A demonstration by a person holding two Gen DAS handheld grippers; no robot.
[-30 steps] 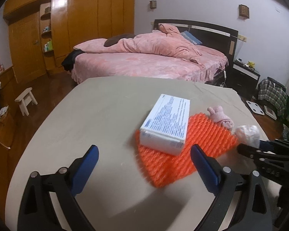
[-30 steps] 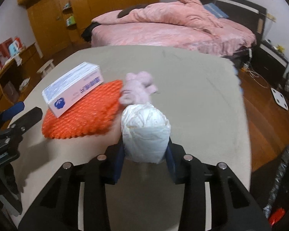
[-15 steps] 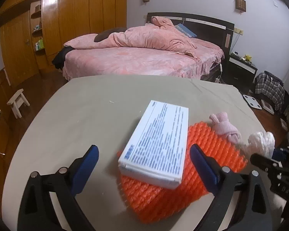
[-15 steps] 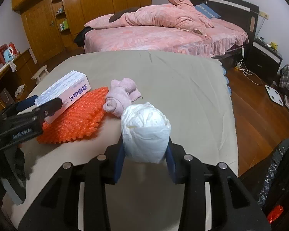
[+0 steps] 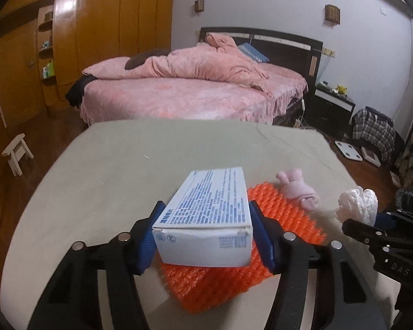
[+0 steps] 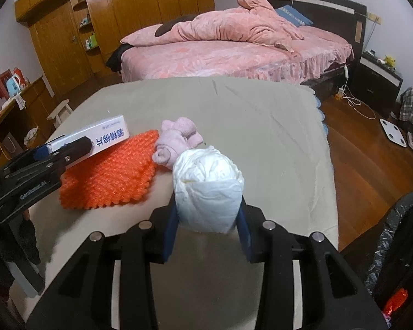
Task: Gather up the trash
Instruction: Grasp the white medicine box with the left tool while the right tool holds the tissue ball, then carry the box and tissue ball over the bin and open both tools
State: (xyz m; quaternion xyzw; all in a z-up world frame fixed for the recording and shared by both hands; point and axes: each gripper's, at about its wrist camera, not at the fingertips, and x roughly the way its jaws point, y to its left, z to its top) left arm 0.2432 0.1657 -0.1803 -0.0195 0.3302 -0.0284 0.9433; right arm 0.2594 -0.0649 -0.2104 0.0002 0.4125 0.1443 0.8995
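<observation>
Closing on the box (image 5: pixel 206 220), the left gripper (image 5: pixel 205 236) seems to pinch it; right gripper (image 6: pixel 208 225) clamps the wad (image 6: pixel 208 189). Mesh (image 6: pixel 110 176) and sock (image 6: pixel 176 140) remain.

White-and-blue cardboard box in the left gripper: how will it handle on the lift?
The white-and-blue cardboard box probably lifts stiff: flat faces, crisp edges. The left gripper, jaws just closing, flanks its near end only, so the far end may droop. Likely light; the orange mesh sheet underneath might drag along.

Glossy cardboard box (image 5: pixel 206 214), bumpy foam netting (image 5: pixel 228 280)
</observation>
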